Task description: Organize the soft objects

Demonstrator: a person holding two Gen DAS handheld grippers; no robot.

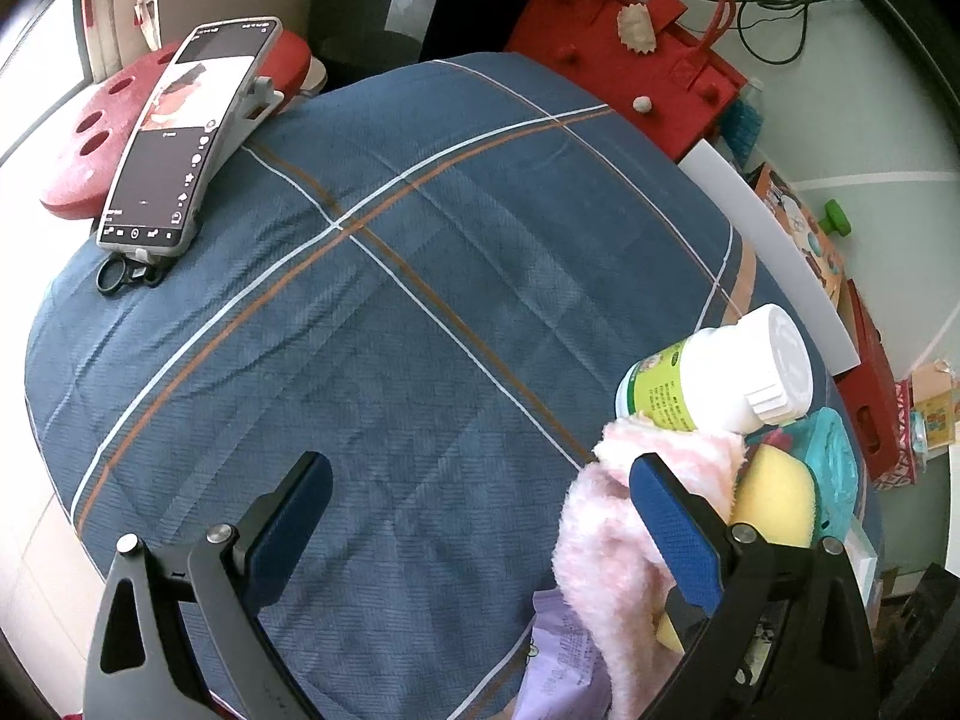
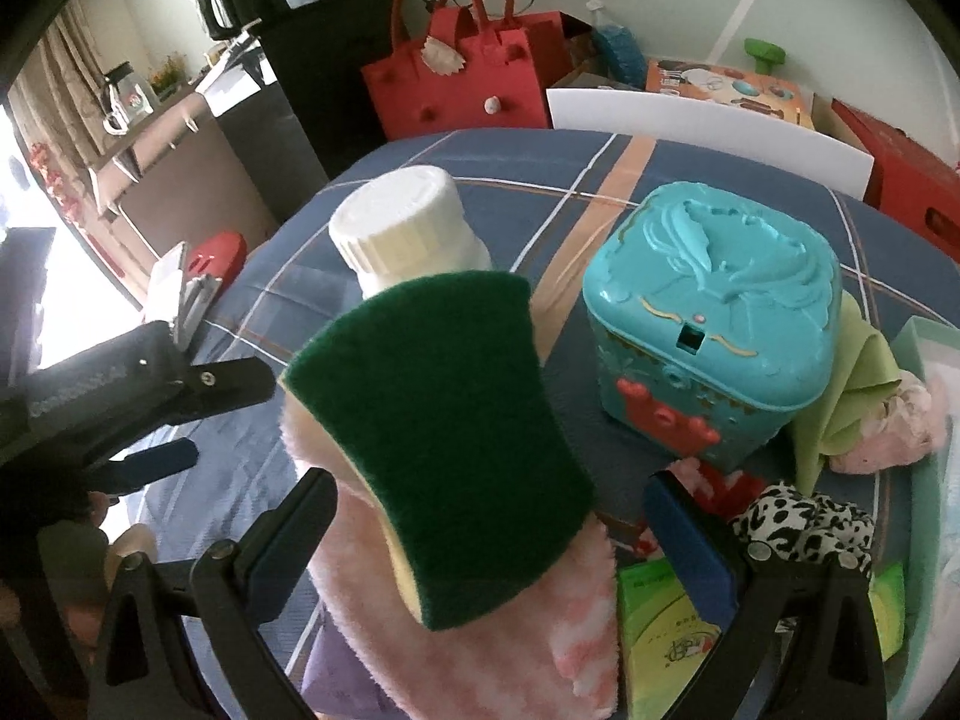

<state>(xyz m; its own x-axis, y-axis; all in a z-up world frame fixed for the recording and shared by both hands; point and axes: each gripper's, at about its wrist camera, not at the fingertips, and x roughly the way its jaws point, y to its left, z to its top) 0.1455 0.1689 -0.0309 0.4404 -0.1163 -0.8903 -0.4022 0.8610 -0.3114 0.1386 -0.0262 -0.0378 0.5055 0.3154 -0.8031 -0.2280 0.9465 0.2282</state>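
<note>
A sponge [image 2: 444, 450] with a green scouring face and yellow body lies tilted on a fluffy pink cloth [image 2: 480, 648]. My right gripper [image 2: 492, 540] is open, its fingers wide on either side of the sponge without touching it. In the left wrist view the pink cloth [image 1: 606, 540] hangs by the right finger, and the sponge's yellow side [image 1: 774, 498] shows behind it. My left gripper [image 1: 480, 516] is open over bare blue plaid cloth [image 1: 390, 330], holding nothing. A green cloth [image 2: 840, 396], a pale pink cloth [image 2: 894, 420] and a leopard-print soft item [image 2: 798, 522] lie at the right.
A white bottle [image 2: 402, 228] stands behind the sponge and a teal plastic box [image 2: 714, 324] to its right. A green packet [image 2: 666, 648] and a purple packet [image 1: 564, 660] lie near. A phone on a stand [image 1: 180, 138], a red stool [image 1: 90, 138] and a red bag [image 1: 630, 78] border the table.
</note>
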